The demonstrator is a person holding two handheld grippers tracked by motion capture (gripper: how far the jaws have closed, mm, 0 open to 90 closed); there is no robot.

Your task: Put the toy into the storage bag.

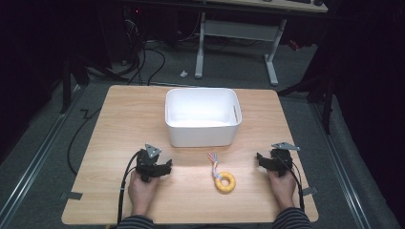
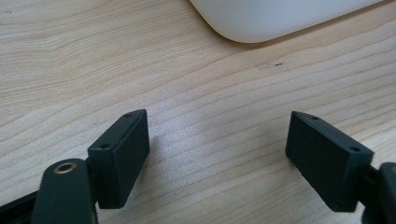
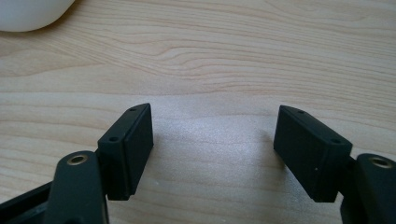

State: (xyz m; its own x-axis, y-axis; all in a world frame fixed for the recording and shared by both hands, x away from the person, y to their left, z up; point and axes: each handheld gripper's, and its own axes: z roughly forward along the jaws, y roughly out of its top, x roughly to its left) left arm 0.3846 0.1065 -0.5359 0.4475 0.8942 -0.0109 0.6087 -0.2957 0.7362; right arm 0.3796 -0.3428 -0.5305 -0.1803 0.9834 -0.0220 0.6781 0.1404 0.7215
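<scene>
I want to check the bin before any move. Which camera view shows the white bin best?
The high view: the whole white bin shows, open and seemingly empty. The left gripper view shows a rounded corner of it at the top edge; the right gripper view shows a small corner at top left.

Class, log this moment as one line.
left tongs: open, empty | right tongs: open, empty | yellow ring toy: on table, untouched | white plastic bin: empty

A light wooden table [image 1: 124, 119] stands on grey carpet [image 1: 47, 143]. Behind it, 1 white-legged desk [image 1: 272, 52] and black cables [image 1: 153, 62], possibly power leads, in dim surroundings.
</scene>
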